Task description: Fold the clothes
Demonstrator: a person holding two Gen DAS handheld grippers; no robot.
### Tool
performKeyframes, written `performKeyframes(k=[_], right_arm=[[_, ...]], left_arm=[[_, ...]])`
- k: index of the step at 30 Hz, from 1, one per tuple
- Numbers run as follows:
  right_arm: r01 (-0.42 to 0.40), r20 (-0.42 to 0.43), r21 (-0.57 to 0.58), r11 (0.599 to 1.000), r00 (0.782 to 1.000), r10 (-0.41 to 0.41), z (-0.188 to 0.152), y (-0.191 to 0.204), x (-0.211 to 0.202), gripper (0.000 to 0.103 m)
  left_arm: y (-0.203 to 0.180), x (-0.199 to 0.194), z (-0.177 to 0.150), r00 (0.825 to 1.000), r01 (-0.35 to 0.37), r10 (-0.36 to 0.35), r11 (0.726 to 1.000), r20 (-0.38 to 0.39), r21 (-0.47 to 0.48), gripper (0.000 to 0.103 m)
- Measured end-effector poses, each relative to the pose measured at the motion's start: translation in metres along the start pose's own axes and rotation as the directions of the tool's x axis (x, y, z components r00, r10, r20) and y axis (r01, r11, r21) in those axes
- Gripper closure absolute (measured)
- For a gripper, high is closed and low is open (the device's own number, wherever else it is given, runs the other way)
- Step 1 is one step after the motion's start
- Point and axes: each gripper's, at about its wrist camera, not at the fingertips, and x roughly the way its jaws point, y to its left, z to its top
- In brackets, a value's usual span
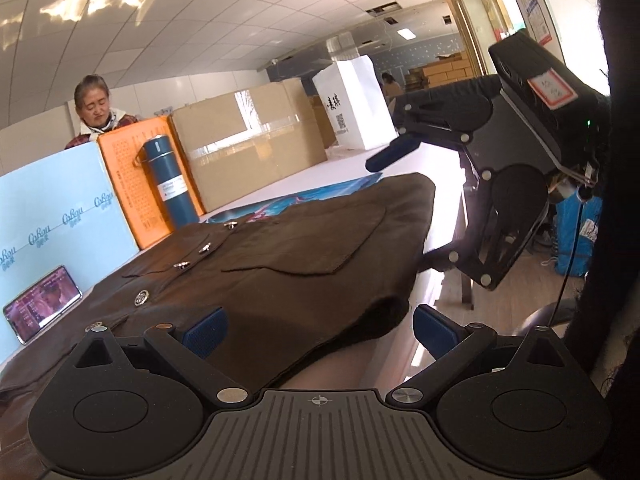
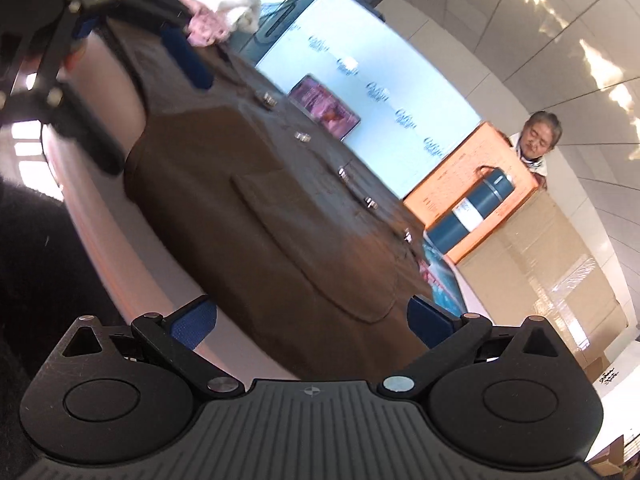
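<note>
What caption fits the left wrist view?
Open left hand-held gripper straddles the edge of a brown jacket on the table; open right hand-held gripper opposite.

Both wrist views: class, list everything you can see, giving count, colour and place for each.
jacket: one, brown, spread on table
table: one, white
flask: one, dark blue, against orange box
orange box: one, behind jacket
cardboard box: one, tan, beside orange box
light blue board: one, left of orange box
phone: one, leaning on board
white bag: one, far end
left gripper: fingers open
right gripper: fingers open
</note>
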Motion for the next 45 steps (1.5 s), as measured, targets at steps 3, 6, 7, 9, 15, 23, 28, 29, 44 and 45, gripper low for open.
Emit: performKeyframes(k=[3, 6, 7, 9, 15, 23, 28, 29, 44, 45], right_arm=[[0.023, 0.098, 0.053, 0.998, 0.995, -0.028, 0.006, -0.013, -0.006, 0.000], [0.037, 0.133, 0.045, 0.998, 0.990, -0.043, 0.012, -0.017, -0.002, 0.000], [0.038, 0.141, 0.037, 0.999, 0.989, -0.043, 0.014, -0.018, 0.000, 0.001], [0.043, 0.132, 0.004, 0.999, 0.990, -0.043, 0.013, -0.017, 0.004, 0.002], [0.081, 0.101, 0.031, 0.996, 0.991, -0.083, 0.005, -0.035, 0.011, 0.033], [0.062, 0.187, 0.206, 0.977, 0.977, -0.101, 0.016, -0.068, 0.023, 0.077], [0.080, 0.220, 0.271, 0.959, 0.965, -0.143, 0.023, -0.083, 0.031, 0.079], [0.087, 0.209, 0.260, 0.962, 0.967, -0.144, 0.022, -0.082, 0.033, 0.079], [0.102, 0.271, 0.296, 0.950, 0.944, -0.185, 0.028, -0.081, -0.015, 0.096], [0.103, 0.289, 0.298, 0.949, 0.938, -0.193, 0.031, -0.083, -0.022, 0.096]], left_arm=[[-0.012, 0.015, 0.005, 0.998, -0.064, 0.064, 0.997, -0.007, 0.035, 0.002], [-0.014, 0.026, 0.011, 0.986, -0.167, 0.167, 0.986, -0.004, 0.017, 0.002], [-0.011, 0.029, 0.012, 0.981, -0.195, 0.195, 0.981, -0.003, -0.006, 0.002], [0.000, 0.027, 0.014, 0.966, -0.257, 0.257, 0.964, -0.006, -0.066, 0.002], [0.025, -0.007, 0.000, 0.895, -0.442, 0.437, 0.896, -0.087, -0.047, 0.002], [0.044, -0.059, -0.026, 0.769, -0.607, 0.608, 0.791, -0.200, 0.070, 0.002], [0.061, -0.083, -0.034, 0.715, -0.685, 0.674, 0.728, -0.188, 0.004, 0.006], [0.061, -0.087, -0.034, 0.733, -0.670, 0.658, 0.743, -0.169, -0.013, 0.018], [0.042, -0.120, -0.023, 0.870, -0.492, 0.491, 0.860, -0.040, -0.135, 0.099], [0.041, -0.126, -0.019, 0.872, -0.487, 0.489, 0.861, -0.027, -0.149, 0.099]])
